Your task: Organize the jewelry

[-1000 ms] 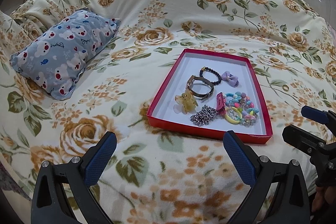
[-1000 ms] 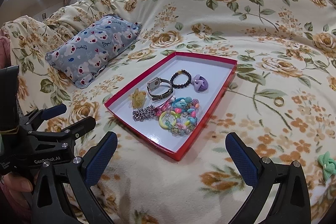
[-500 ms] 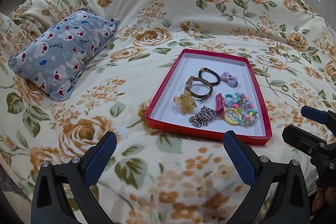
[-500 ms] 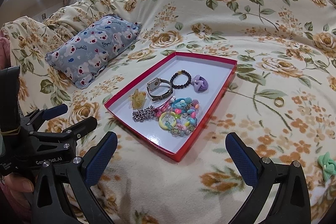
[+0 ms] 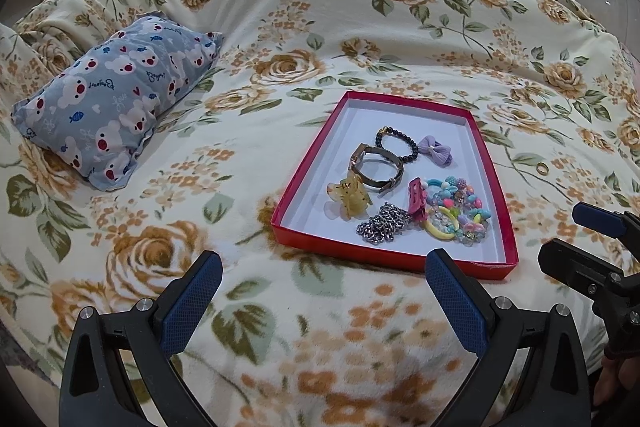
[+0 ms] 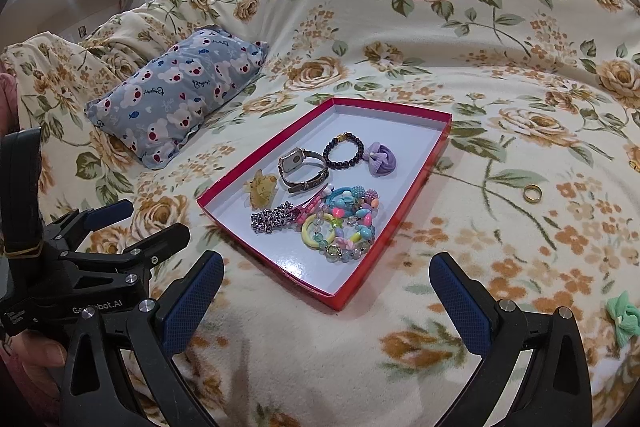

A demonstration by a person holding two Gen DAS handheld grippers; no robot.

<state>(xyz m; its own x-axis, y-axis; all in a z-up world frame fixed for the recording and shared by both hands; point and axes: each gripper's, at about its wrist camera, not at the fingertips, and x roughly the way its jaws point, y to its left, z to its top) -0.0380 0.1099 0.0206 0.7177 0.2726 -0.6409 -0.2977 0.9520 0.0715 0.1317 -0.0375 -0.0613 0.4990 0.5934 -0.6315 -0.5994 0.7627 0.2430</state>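
Hovering low over the flowered bed (image 5: 320, 7), side by side: left gripper (image 5: 320, 297) and right gripper (image 6: 326, 297), jaws of both standing wide apart, gripping nothing. Lying on the bedspread just ahead of both: red tray (image 5: 296, 187) (image 6: 416, 179) with a white floor. Resting inside it: dark bead bracelet (image 5: 394, 145) (image 6: 343, 149), purple bow (image 5: 435, 150) (image 6: 381, 159), watch (image 5: 374, 169) (image 6: 298, 169), yellow claw clip (image 5: 352, 197) (image 6: 262, 189), silver chain (image 5: 382, 229) (image 6: 272, 221), pink clip (image 5: 416, 201) touching the chain, and a heap of colourful bead bracelets (image 5: 456, 213) (image 6: 346, 221) toward the tray's near corner. Lying outside, right of the tray on the bedspread: gold ring (image 5: 543, 168) (image 6: 532, 193). Sitting further right and nearer, well apart from the tray: mint green bow (image 6: 622, 315). Lying to the left: blue bear-print pillow (image 5: 116, 107) (image 6: 180, 91).
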